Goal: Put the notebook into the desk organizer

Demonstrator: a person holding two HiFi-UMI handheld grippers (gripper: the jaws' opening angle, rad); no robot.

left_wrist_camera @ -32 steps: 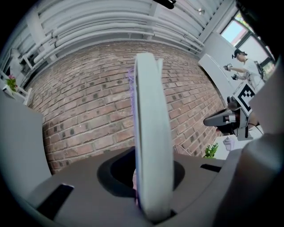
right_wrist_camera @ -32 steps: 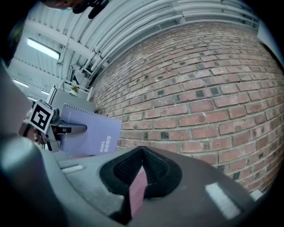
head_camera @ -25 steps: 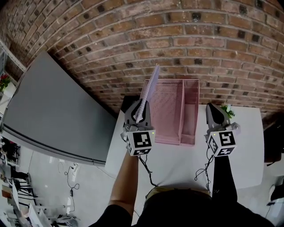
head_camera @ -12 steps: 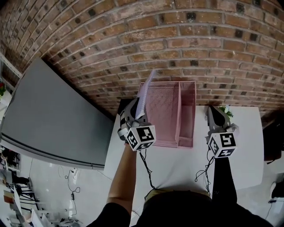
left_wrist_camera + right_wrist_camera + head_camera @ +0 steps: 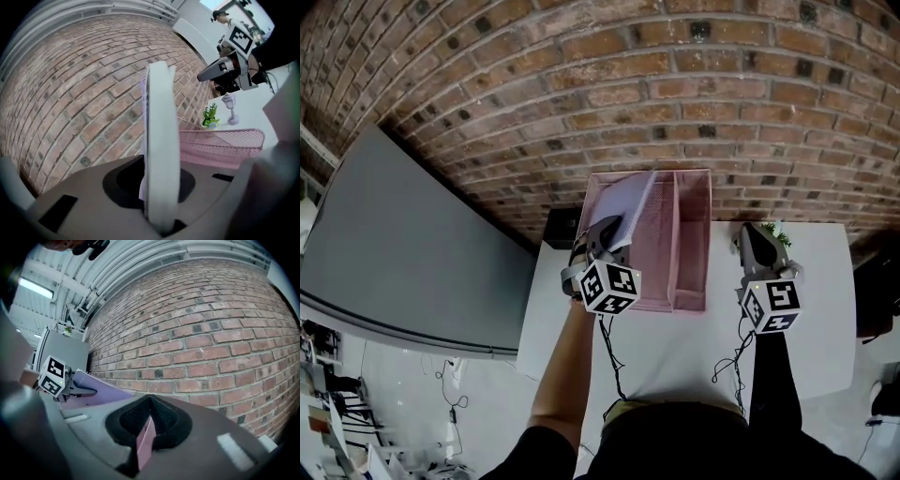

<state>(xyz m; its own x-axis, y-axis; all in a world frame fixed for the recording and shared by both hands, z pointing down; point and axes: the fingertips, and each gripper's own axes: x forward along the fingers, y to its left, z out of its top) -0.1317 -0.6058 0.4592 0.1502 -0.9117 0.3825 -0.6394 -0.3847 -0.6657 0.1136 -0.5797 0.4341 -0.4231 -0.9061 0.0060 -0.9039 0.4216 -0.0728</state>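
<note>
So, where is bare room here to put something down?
Bare: the white table between the pink desk organizer and the person, and the organizer's narrow right compartment. Crowded: its wide compartment, under the notebook and left gripper; the right gripper and a small plant fill the right side.

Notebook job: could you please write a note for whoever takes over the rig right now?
Left gripper: shut on the notebook, held tilted over the pink desk organizer's wide left compartment.
Right gripper: right of the organizer, shut on a thin pink strip I cannot identify.
Done: notebook picked up, over the organizer.
Left: lower it in, release.
</note>
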